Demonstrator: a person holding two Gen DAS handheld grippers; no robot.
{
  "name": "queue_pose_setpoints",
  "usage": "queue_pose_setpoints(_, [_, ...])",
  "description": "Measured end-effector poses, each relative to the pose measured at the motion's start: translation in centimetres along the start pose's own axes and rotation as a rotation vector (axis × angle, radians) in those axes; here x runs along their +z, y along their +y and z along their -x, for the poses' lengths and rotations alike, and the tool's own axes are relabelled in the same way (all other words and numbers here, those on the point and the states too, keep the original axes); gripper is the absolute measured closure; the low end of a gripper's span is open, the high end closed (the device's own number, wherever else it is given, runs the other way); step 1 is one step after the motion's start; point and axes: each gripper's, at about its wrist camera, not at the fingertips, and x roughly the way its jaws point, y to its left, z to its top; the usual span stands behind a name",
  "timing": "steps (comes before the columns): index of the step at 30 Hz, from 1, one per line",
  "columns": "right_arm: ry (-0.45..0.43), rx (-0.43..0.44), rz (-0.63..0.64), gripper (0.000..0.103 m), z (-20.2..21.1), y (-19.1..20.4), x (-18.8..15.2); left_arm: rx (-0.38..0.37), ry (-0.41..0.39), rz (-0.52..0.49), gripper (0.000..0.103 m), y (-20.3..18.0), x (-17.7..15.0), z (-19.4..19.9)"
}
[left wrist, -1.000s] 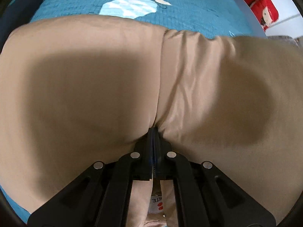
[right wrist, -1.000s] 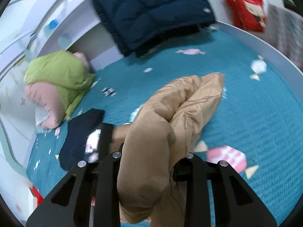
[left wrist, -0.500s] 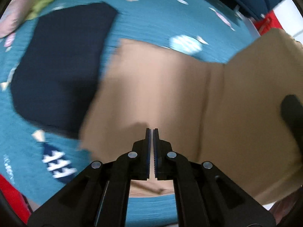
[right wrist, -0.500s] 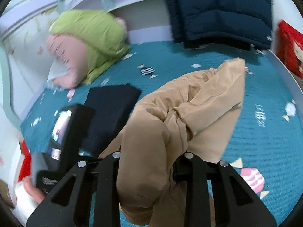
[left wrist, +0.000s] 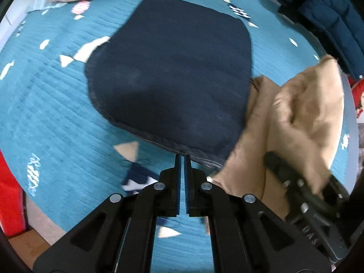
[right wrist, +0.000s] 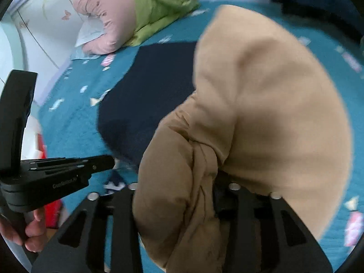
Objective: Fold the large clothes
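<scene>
While the right tool (right wrist: 182,182) clamps the bunched tan garment (right wrist: 261,113), the left tool (left wrist: 181,159) is closed, empty.

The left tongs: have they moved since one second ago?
Yes. The left tongs released the tan garment and swung left; their tips now point at the folded navy garment on the bed.

The folded garment (left wrist: 173,77) lies flat on the bedspread (left wrist: 45,104). The left gripper (left wrist: 182,159) sits just before its near edge. To its right, the bundled garment (left wrist: 302,122) hangs over the right gripper (left wrist: 279,170), overlapping the folded garment's right edge. The pillows (right wrist: 136,13) lie on the bedspread behind and left of the folded garment. The jacket (left wrist: 329,22) is behind and to the right, at the bed's far edge.
</scene>
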Motion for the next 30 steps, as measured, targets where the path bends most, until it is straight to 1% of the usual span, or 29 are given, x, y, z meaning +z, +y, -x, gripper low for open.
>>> queue_pose_setpoints(1, [0.005,0.048,-0.024,0.044,-0.2,0.0,0.1,0.006,-0.003,0.001,0.098,0.1,0.1,-0.1])
queue_pose_setpoints(2, [0.009,0.129,-0.065,0.034,-0.4,0.0,0.1,0.013,-0.005,0.006,0.097,0.3,0.3,-0.1])
queue_pose_setpoints(4, [0.012,0.211,-0.111,0.03,-0.3,-0.1,0.0,0.008,-0.013,0.016,0.094,0.7,0.4,0.1])
queue_pose_setpoints(6, [0.007,0.272,-0.162,0.029,0.0,-0.6,-0.1,0.012,-0.02,0.023,0.094,0.9,0.6,0.4])
queue_pose_setpoints(7, [0.014,0.317,-0.187,0.029,0.2,-0.9,-0.2,0.013,-0.032,0.024,0.094,1.0,0.7,0.8])
queue_pose_setpoints(8, [0.03,0.374,-0.216,0.029,0.2,-1.2,-0.2,0.013,-0.04,0.022,0.094,0.9,0.8,0.9])
queue_pose_setpoints(11, [0.102,0.599,-0.325,0.031,0.3,-1.8,-0.9,0.005,-0.063,0.011,0.093,0.7,1.0,2.0])
queue_pose_setpoints(12, [0.127,0.617,-0.333,0.031,0.2,-1.8,-1.1,0.002,-0.07,0.01,0.09,0.5,1.2,2.3])
queue_pose_setpoints(14, [0.173,0.629,-0.336,0.031,-0.6,-1.2,-1.9,-0.001,-0.083,0.01,0.09,0.3,1.5,2.8])
queue_pose_setpoints(15, [0.192,0.617,-0.339,0.031,-0.8,-1.0,-2.4,0.005,-0.097,0.009,0.09,0.1,1.6,3.2])
queue_pose_setpoints(16, [0.199,0.6,-0.335,0.035,-0.6,-0.9,-2.7,0.013,-0.112,0.002,0.09,-0.2,1.6,3.7])
queue_pose_setpoints(17, [0.173,0.582,-0.323,0.04,0.3,-0.9,-3.0,0.017,-0.121,-0.007,0.09,-0.5,1.6,4.0])
queue_pose_setpoints(19, [0.11,0.543,-0.304,0.043,2.9,-1.6,-3.2,0.005,-0.14,-0.039,0.09,-1.4,1.4,4.8])
queue_pose_setpoints(20, [0.063,0.511,-0.296,0.05,4.5,-2.0,-3.2,-0.006,-0.142,-0.054,0.09,-1.8,1.3,5.1])
queue_pose_setpoints(21, [-0.012,0.44,-0.285,0.059,6.8,-2.7,-3.4,-0.025,-0.14,-0.079,0.09,-2.7,1.1,5.2])
queue_pose_setpoints(22, [-0.071,0.35,-0.274,0.063,8.6,-3.4,-3.2,-0.045,-0.137,-0.103,0.09,-3.6,0.9,5.3])
queue_pose_setpoints(23, [-0.109,0.268,-0.267,0.071,9.4,-3.6,-2.8,-0.067,-0.134,-0.134,0.09,-4.7,0.8,5.2])
queue_pose_setpoints(24, [-0.163,0.134,-0.256,0.074,11.0,-4.3,-2.6,-0.088,-0.128,-0.166,0.09,-5.7,0.6,5.0])
queue_pose_setpoints(25, [-0.204,0.037,-0.25,0.079,12.0,-4.9,-2.5,-0.109,-0.117,-0.193,0.09,-6.8,0.4,4.6])
queue_pose_setpoints(26, [-0.219,-0.025,-0.255,0.082,12.4,-5.5,-2.4,-0.148,-0.077,-0.222,0.09,-8.3,0.2,3.6])
queue_pose_setpoints(27, [-0.193,-0.054,-0.278,0.085,12.2,-6.2,-2.4,-0.166,-0.033,-0.229,0.09,-9.1,0.0,2.4])
queue_pose_setpoints(28, [-0.157,-0.061,-0.313,0.087,11.6,-6.8,-2.6,-0.154,0.01,-0.222,0.09,-9.5,-0.2,1.0])
queue_pose_setpoints(29, [-0.118,-0.071,-0.345,0.088,10.9,-7.1,-3.0,-0.105,0.048,-0.203,0.091,-9.5,-0.7,-0.8])
queue_pose_setpoints(30, [-0.075,-0.09,-0.355,0.088,10.0,-7.0,-3.7,-0.087,0.064,-0.186,0.091,-9.1,-1.0,-2.0])
